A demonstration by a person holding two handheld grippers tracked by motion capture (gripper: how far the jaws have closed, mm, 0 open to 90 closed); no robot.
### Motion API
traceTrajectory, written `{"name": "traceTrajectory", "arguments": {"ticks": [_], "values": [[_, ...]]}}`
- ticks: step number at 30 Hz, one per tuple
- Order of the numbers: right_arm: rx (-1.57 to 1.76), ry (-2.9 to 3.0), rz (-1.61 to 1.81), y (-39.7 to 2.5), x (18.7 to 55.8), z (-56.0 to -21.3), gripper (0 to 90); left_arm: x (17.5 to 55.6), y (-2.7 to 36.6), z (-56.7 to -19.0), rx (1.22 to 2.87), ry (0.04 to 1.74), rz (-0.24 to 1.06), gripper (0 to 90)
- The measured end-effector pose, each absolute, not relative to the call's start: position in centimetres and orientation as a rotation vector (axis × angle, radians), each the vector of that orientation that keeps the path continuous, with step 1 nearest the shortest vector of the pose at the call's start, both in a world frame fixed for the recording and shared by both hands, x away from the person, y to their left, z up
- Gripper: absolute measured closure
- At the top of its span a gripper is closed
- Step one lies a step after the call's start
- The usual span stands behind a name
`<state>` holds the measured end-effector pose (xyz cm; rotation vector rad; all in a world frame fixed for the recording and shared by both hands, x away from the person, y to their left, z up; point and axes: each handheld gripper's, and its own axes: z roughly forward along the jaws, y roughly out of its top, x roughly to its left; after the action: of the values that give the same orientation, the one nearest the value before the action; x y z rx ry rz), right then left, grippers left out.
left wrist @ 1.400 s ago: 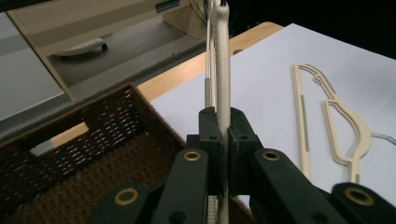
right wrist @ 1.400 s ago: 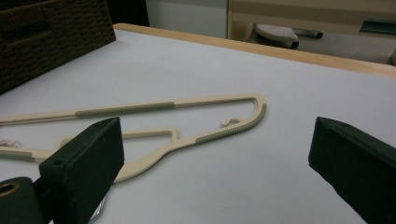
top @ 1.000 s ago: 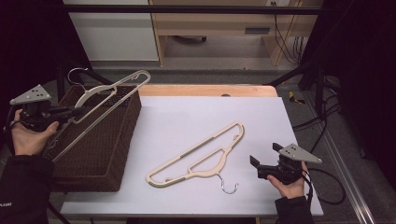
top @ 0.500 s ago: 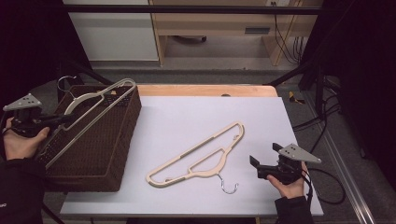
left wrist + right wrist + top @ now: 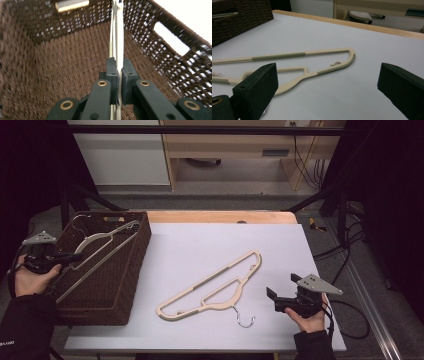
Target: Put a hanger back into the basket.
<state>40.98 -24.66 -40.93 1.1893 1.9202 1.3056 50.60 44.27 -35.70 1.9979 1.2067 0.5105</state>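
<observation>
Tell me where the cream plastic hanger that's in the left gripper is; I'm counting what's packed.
In the high view, the cream plastic hanger sits at the table's left, inside the brown wicker basket, clamped by the left gripper.

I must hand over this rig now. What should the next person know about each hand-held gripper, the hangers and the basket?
Left hand-held gripper: shut on the first hanger, holding it over the open brown wicker basket; it is not yet released.
Right hand-held gripper: open and holding nothing, at the table's right front, jaws towards the second hanger.
Second hanger: lying flat on the white table, metal hook towards the front edge, untouched.
Done: first hanger brought to the basket.
Left: probably lower and release it, then put the second hanger in as well.
</observation>
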Motion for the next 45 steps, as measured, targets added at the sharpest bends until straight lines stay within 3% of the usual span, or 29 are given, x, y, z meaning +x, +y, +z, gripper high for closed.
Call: {"name": "traceTrajectory", "arguments": {"ticks": [24,33,45], "values": [[1.184,1.937,1.303,-24.2,41.1,-41.1,3.8,49.9,46.9,-37.3,2.005,1.519,0.561,75.9],[1.181,1.944,1.309,-24.2,41.1,-41.1,3.9,48.5,46.1,-36.2,1.934,1.433,0.597,74.7],[1.172,1.933,1.323,-23.9,40.7,-40.6,4.4,45.4,40.4,-33.1,1.759,1.155,0.691,40.3]]}}
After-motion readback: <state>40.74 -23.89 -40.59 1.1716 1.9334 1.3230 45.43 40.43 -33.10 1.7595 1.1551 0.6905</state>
